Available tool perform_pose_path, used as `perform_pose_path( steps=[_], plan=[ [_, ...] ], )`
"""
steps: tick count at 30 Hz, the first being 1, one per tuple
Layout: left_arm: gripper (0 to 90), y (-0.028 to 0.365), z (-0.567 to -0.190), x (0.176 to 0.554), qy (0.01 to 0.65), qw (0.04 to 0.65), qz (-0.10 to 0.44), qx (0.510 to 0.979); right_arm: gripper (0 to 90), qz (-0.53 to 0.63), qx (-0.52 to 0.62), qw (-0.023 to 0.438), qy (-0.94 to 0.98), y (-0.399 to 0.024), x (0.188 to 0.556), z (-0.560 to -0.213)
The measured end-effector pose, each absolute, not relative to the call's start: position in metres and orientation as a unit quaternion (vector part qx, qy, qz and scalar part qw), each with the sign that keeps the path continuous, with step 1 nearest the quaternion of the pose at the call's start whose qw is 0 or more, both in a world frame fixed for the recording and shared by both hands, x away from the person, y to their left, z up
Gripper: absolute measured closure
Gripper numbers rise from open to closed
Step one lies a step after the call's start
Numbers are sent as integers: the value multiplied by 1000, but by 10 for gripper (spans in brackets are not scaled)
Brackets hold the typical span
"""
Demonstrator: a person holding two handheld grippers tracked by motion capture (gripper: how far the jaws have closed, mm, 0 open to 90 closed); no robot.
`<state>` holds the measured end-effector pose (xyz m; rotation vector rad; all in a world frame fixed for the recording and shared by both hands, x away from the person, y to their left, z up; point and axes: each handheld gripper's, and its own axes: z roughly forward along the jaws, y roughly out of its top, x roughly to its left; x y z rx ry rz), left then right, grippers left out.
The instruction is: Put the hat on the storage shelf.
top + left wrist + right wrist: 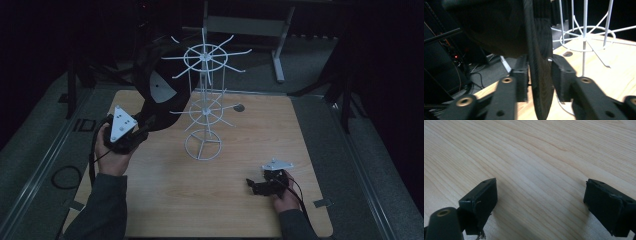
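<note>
Two grippers are at work over a pale wooden table (225,210), and the thing in hand is a black cap (155,95) held up in the air at the left of a white wire rack (203,90). The cap's long axis runs on a slant, from its brim (540,82) low down at the left gripper (143,129) up and away to its crown, which reaches towards the rack's upper ring of hooks. The crown's hollow side faces the high camera. The cap is dark and matt, and a small pale label (159,86) shows inside the crown. In the left gripper view the brim stands edge-on and nearly upright, its cloth showing a fine weave. Whether the crown rests on one of the hooks I cannot tell, as the dark cloth blends into the dark background there. The left gripper (540,75) has its jaws on either side of the brim, close to it but loosened, with a slim gap showing at the pad on the left of that view, so the brim sits between the pads without being pressed. The rack (584,37) stands upright near the middle of the table on a round wire foot, with two wheels of outward-pointing hooks one above the other on its thin posts. The right gripper (252,186) lies low at the near right of the table, well apart from the cap and the rack. Its jaws (540,202) are spread wide over bare wood (536,150).
</note>
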<state>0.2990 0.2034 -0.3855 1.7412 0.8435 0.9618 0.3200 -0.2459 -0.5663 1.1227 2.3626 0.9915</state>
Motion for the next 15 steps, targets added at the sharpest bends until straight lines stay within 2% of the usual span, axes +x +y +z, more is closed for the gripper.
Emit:
perform_pose_path(
  steps=[5, 15],
  plan=[
    [517, 205, -384, 297, 351, 480, 386, 706, 117, 349, 395, 171, 832, -246, 320, -566],
    [368, 209, -380, 292, 358, 498, 354, 706, 117, 349, 395, 172, 832, -246, 320, -566]
  ],
)
